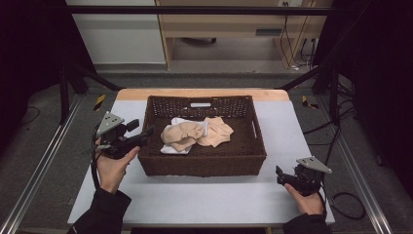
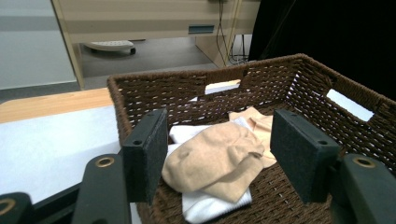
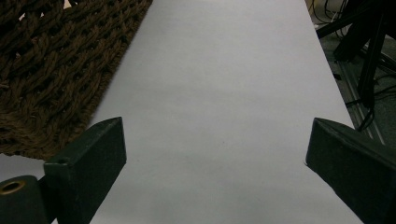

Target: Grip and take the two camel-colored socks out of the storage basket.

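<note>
A dark brown wicker basket (image 1: 202, 163) stands in the middle of the white table. Inside it lie tan socks (image 1: 187, 132) on top of a white sock (image 1: 174, 149). My left gripper (image 1: 144, 133) hovers at the basket's left rim, open, jaws pointing in toward the socks. In the left gripper view the tan sock (image 2: 212, 161) and the white sock (image 2: 212, 205) lie beyond the spread jaws. My right gripper (image 1: 279, 174) rests low by the table's front right, open and empty, right of the basket (image 3: 42, 70).
The white table cover (image 1: 209, 195) has free room in front of and right of the basket. Metal frame rails (image 1: 39, 161) run along both table sides. A wooden cabinet (image 1: 234, 24) and cables stand beyond the far edge.
</note>
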The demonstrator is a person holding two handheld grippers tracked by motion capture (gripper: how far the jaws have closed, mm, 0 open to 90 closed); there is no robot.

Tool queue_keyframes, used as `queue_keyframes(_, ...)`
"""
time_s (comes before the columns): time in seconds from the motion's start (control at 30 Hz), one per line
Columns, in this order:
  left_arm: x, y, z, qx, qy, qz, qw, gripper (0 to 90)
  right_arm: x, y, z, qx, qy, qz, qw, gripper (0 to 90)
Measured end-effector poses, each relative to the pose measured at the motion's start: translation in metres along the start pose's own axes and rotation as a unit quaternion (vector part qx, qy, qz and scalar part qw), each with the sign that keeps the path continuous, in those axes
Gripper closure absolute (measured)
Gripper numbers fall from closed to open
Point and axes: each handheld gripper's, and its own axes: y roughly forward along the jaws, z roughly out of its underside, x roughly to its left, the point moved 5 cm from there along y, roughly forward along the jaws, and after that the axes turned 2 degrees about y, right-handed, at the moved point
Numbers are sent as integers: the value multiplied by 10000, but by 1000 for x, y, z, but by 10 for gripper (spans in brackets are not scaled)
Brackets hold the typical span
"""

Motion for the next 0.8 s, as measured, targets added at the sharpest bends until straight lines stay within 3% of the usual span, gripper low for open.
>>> queue_keyframes(0.17,-3,10,-7,-14,-7,32,10000,368,0,0,0,0,11,-4,10000,53)
queue_keyframes(0.8,-18,53,-27,174,266,-61,9995,348,-1,1,-1,-19,2,-6,10000,53)
